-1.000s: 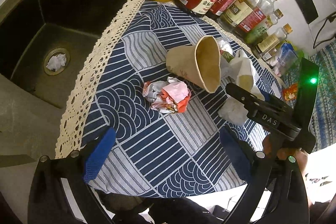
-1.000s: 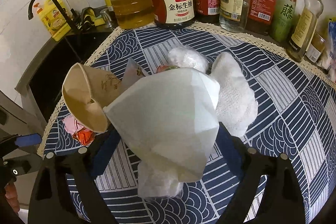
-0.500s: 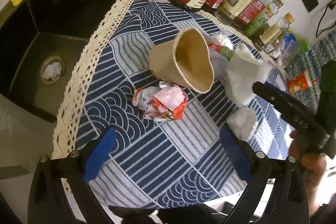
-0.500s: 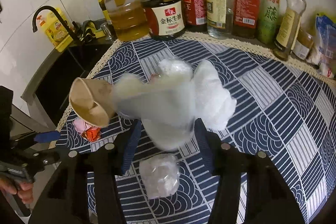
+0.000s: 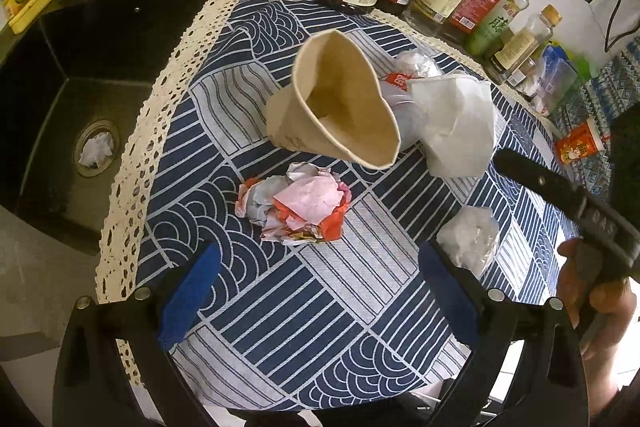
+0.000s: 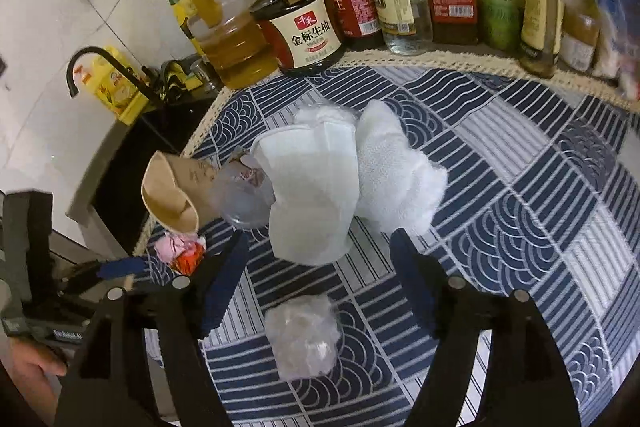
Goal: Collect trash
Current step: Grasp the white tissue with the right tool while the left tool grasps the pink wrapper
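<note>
The left gripper [image 5: 316, 291] is hovering spread wide before the crumpled wrapper [image 5: 294, 207] — nothing between its fingers. The right gripper [image 6: 320, 279] is likewise gaping empty, the white paper cup [image 6: 308, 195] lying beyond its tips on the tablecloth [image 6: 520, 211].

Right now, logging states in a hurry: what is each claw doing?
Left claw: open, holding nothing.
Right claw: open, holding nothing; white paper cup lies just ahead of it.

Brown paper cup [image 5: 340, 107] partly hides clear plastic [image 5: 400, 115].

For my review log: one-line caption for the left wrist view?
Open left gripper facing crumpled wrapper and tipped paper cup on patterned cloth.
</note>
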Motion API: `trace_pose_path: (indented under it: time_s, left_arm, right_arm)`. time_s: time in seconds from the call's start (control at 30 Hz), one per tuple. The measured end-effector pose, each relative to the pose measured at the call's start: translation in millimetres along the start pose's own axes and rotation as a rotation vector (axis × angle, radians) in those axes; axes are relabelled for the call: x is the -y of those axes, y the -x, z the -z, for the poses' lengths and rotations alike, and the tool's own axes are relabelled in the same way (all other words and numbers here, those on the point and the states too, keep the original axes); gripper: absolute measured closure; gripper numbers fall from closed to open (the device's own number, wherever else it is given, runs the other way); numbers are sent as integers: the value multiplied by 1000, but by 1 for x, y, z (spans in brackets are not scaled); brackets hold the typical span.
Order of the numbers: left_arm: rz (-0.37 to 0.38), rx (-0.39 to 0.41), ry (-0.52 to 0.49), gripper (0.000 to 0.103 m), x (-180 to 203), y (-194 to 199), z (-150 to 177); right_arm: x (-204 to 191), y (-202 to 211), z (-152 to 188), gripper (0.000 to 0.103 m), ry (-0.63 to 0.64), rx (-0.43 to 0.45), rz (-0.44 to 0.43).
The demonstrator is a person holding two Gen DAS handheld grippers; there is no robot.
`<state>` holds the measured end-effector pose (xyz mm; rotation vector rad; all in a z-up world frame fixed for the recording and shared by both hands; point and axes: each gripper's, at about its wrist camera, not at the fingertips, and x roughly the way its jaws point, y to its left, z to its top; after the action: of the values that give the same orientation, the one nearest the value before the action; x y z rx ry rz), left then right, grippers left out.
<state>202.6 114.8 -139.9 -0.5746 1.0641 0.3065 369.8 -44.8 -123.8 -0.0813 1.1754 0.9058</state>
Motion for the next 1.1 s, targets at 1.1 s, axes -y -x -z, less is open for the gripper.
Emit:
trace_pose_path:
  time_s: [1.1]
  left_arm:
    - [-86,-8,-42,7,5,-16,-13]
  right_arm:
    - [4,16,-11,68,25,50,-65]
